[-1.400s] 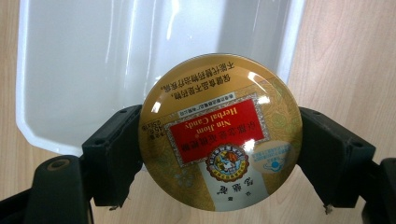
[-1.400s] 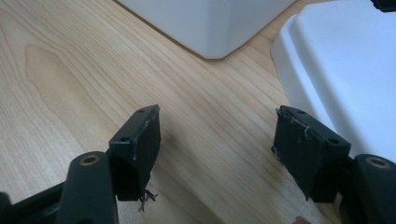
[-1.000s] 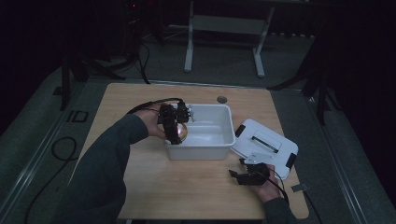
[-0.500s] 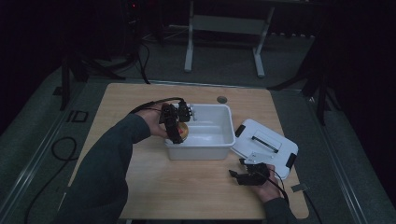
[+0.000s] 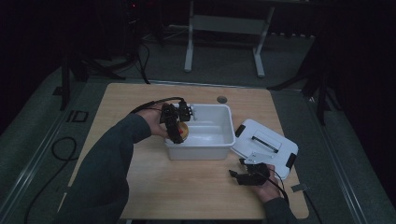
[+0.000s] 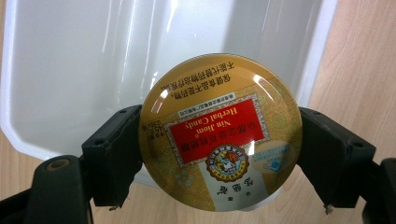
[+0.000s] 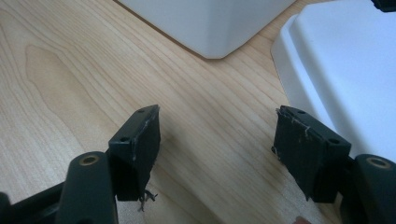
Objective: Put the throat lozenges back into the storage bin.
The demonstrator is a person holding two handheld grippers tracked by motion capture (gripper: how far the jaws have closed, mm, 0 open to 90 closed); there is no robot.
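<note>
Left tool (image 6: 219, 154) clamped across rim of tin (image 6: 220, 137) over bin (image 6: 70, 70): light, stiff, glossy, slippery; right tool (image 7: 217, 149) gaping, empty.

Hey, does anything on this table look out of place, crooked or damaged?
Only the white lid: it lies off the bin, skewed on the table beside it. The candy tin sits clamped in the left hand-held gripper, undamaged.

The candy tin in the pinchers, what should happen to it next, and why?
Probably lower it a little into the white bin, then let go. The left gripper clamps the candy tin by its edges, right above the bin's near rim, so it isn't resting inside yet.
</note>
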